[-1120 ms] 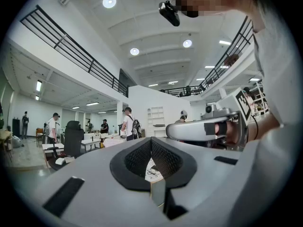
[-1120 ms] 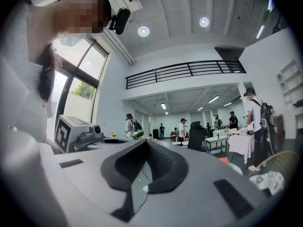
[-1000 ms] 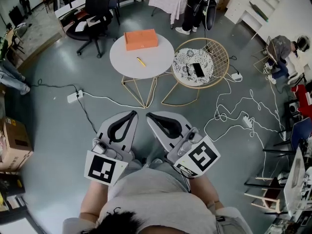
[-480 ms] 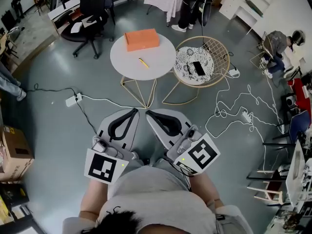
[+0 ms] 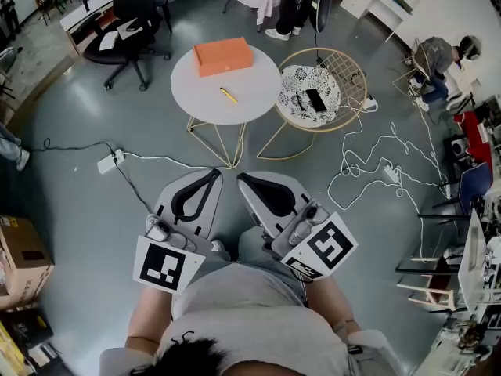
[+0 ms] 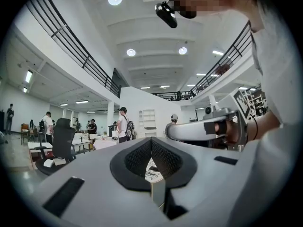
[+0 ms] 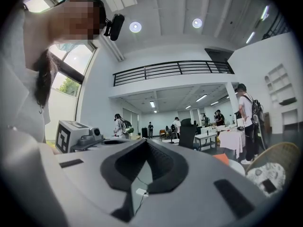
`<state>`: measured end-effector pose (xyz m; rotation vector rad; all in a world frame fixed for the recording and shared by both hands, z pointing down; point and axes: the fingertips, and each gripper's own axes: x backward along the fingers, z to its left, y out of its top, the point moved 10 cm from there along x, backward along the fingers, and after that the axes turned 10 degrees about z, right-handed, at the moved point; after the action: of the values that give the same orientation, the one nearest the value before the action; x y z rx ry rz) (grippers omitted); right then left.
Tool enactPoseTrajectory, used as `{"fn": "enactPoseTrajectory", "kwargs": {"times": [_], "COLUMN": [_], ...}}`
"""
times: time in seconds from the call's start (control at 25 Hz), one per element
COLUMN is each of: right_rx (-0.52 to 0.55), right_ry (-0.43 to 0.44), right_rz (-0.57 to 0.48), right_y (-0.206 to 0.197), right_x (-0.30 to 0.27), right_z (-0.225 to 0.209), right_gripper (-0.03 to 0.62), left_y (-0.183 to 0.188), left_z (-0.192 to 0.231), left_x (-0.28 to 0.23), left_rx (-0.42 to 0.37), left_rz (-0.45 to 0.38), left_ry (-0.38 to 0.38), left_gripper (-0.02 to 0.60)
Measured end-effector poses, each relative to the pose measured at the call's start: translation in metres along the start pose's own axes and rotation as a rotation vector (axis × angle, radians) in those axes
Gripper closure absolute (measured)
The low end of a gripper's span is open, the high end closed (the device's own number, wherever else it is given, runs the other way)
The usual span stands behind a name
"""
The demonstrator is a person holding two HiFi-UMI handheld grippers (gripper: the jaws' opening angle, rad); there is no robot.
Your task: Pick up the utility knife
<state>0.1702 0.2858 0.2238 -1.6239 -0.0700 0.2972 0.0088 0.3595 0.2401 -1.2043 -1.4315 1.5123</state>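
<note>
grey left gripper and grey right gripper, jaws closed and empty, point toward 12 o'clock at a tiny, barely legible yellow utility knife on a round white table.

The utility knife is seen as a small, slim yellow thing with a darker end. It is laid flat and at a slant on the round white bench, near the middle of the top. It is placed near the orange box but apart from it. Finer detail cannot be made out.
</note>
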Motion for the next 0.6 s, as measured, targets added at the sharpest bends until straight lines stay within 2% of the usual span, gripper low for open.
{"fn": "enactPoseTrajectory", "kwargs": {"times": [0.24,0.6], "right_rx": [-0.006,-0.018], "right_ry": [-0.010,0.062], "right_rz": [0.017,0.005], "right_y": [-0.001,0.007], "right_x": [-0.015,-0.055], "right_z": [-0.023,-0.094], "right_gripper": [0.586,0.586], "left_y": [-0.003,0.005], "left_z": [0.018,0.057], "left_x": [-0.020,-0.077], "left_rx": [0.020,0.000], "left_rz": [0.011,0.021], "left_ry": [-0.003,0.049], "left_gripper": [0.571,0.571]}}
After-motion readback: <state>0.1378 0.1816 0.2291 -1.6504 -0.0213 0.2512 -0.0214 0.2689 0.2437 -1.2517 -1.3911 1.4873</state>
